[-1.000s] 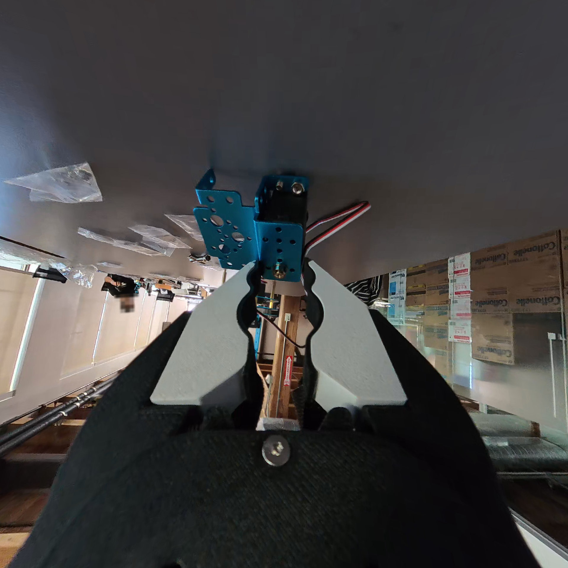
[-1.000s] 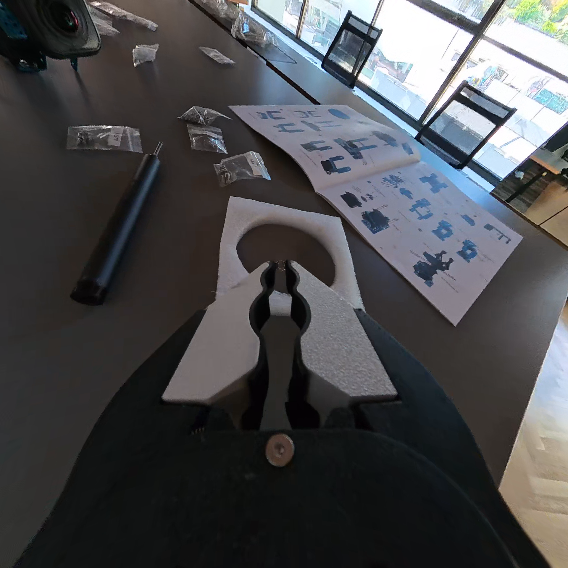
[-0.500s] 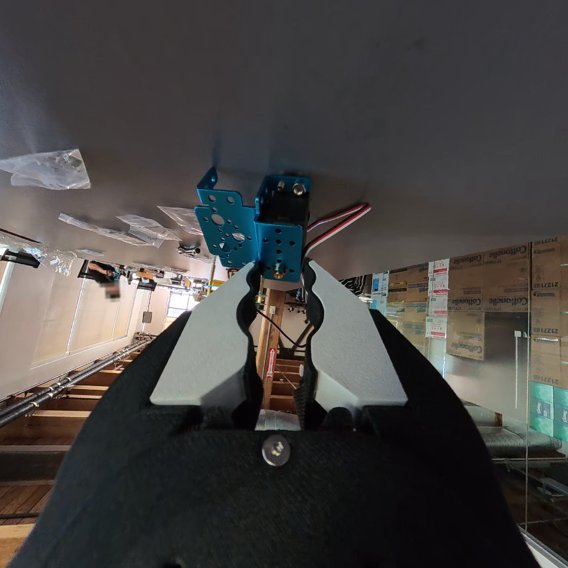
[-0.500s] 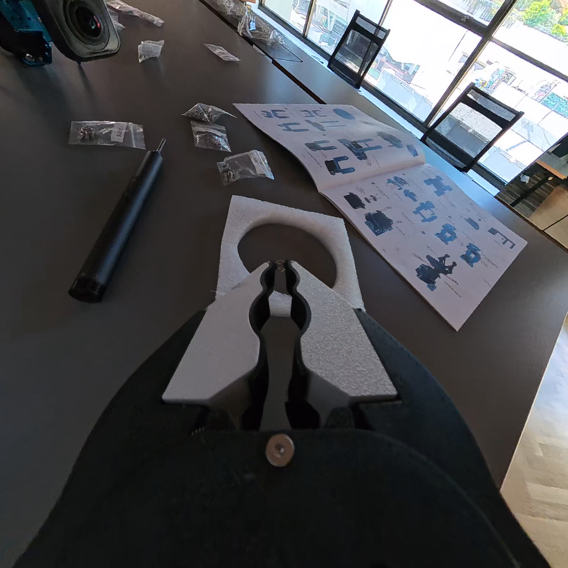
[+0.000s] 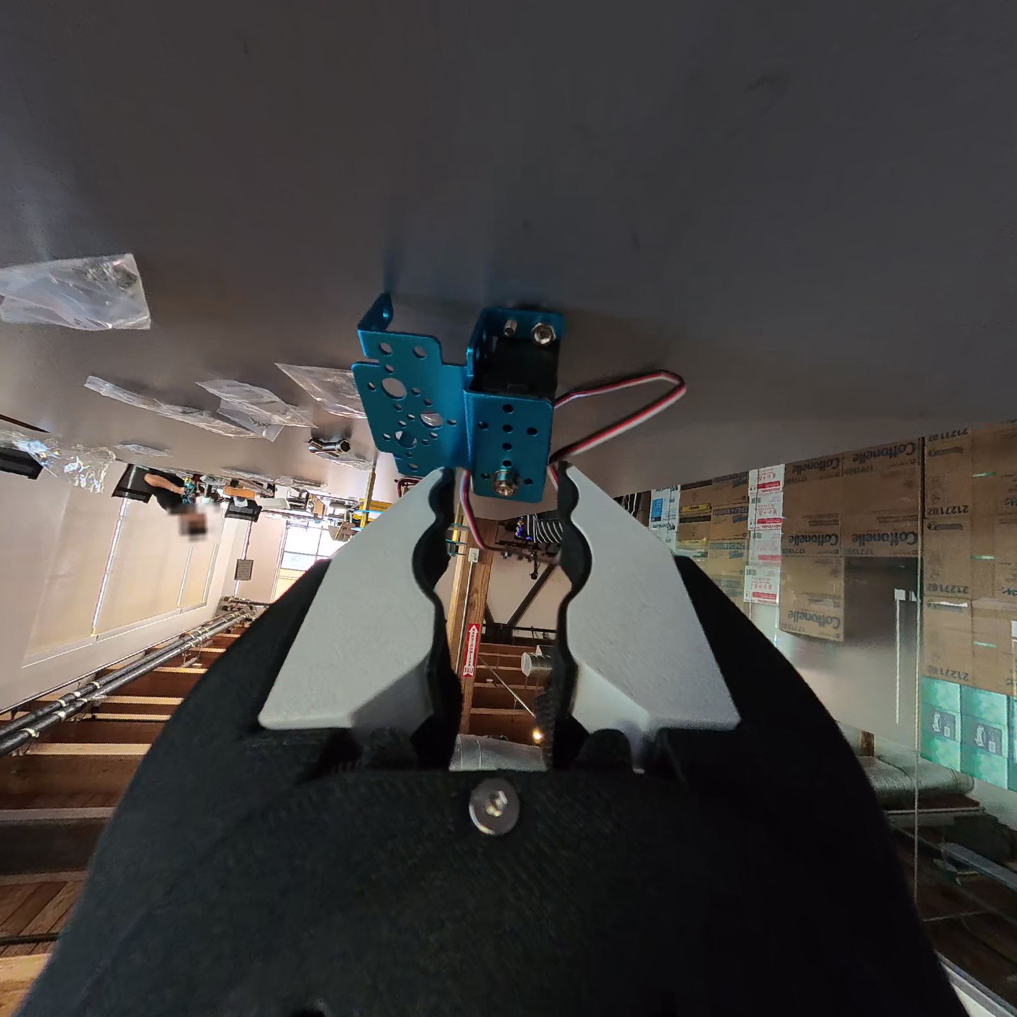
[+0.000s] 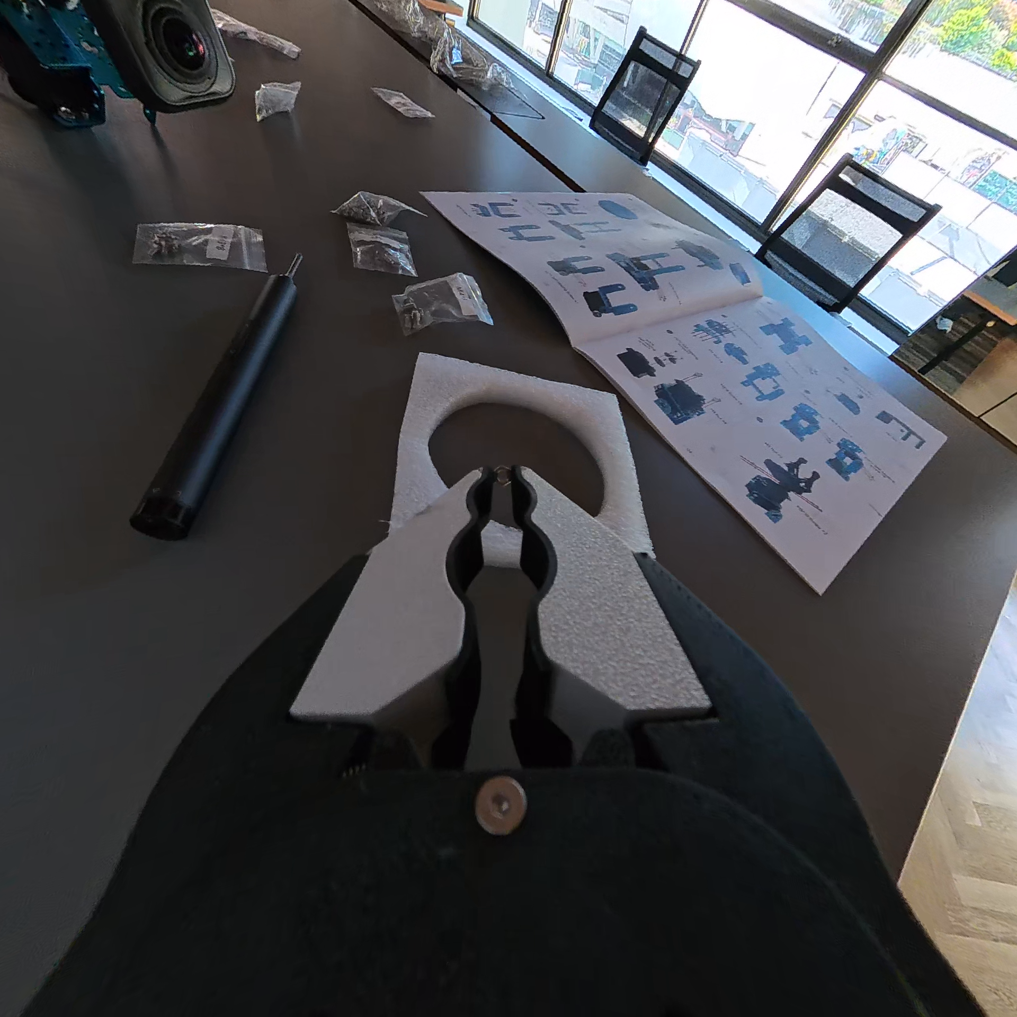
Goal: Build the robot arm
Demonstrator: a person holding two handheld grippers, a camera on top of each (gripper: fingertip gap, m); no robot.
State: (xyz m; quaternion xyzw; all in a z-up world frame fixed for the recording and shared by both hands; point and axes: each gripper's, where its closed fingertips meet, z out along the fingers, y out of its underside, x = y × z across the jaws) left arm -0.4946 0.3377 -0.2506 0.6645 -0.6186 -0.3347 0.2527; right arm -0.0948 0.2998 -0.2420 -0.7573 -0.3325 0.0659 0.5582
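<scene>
My left gripper sits around the end of a blue metal bracket with a black servo that rests on the dark table; this view is upside down. The jaws stand a little apart from the bracket's sides, and its red-white-black wire loops out beside them. My right gripper is shut on a small silver metal ring, held over the round hole of a white foam piece. The left gripper's camera and the blue bracket show at the top left of the right wrist view.
A black electric screwdriver, several small bags of screws and an open instruction booklet lie on the table. The table edge runs along the right, with chairs and windows beyond. More clear bags lie by the bracket. The gap from one gripper's tips to the other's is roughly 40 cm. The black electric screwdriver lies some 12 cm from my right tips, 30 cm from my left tips.
My left jaws have spread slightly, leaving small gaps beside the bracket. My right gripper has turned a little, bringing the left gripper's camera further into view, and still holds the ring.
</scene>
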